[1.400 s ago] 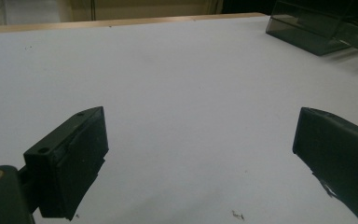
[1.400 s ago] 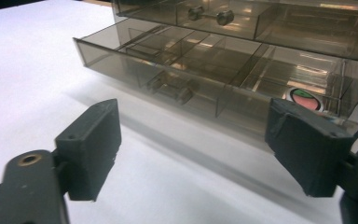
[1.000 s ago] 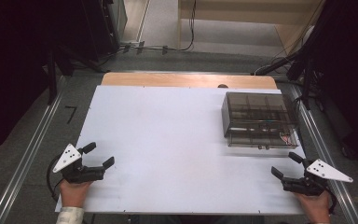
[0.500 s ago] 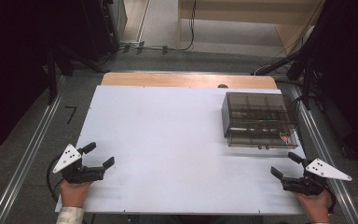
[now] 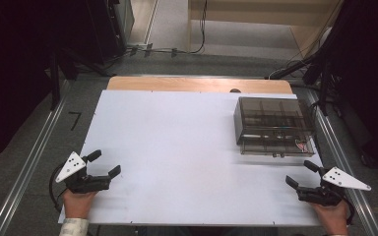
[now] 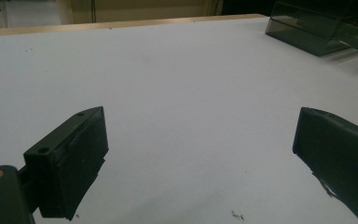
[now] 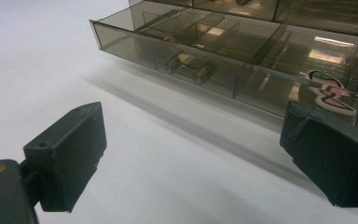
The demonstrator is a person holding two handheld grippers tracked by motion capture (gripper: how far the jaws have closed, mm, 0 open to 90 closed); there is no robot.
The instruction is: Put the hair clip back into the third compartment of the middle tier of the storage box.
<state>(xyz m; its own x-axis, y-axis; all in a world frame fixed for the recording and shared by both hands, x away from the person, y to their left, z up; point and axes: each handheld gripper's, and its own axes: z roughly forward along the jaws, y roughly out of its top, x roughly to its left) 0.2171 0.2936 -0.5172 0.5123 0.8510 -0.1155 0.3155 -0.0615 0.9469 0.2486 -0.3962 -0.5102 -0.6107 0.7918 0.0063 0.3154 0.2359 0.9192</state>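
**Both grippers idle and wide open; drawer cabinet ahead of the right gripper**

I read the left gripper (image 5: 103, 163) at the near left corner of the white table top (image 5: 177, 147), held in the left hand (image 5: 76, 202). Its jaws stand wide apart with nothing between them; the left gripper view confirms bare table surface between the two black jaws.

I read the right gripper (image 5: 299, 174) at the near right corner, held in the right hand (image 5: 330, 212). Its jaws are likewise spread wide and hold nothing.

The smoked transparent drawer cabinet (image 5: 273, 125) stands on the table directly ahead of the right gripper, near it but apart, and well apart from the left gripper, diagonally ahead and to its right.

In the right gripper view, the lower drawer (image 7: 223, 56) projects out of the cabinet toward the jaws. Partitions divide it into compartments. One front compartment holds a small cylindrical part (image 7: 189, 67); I cannot identify it. A red, green and white sticker (image 7: 330, 91) shows at the drawer's right end, just behind the right-hand jaw.
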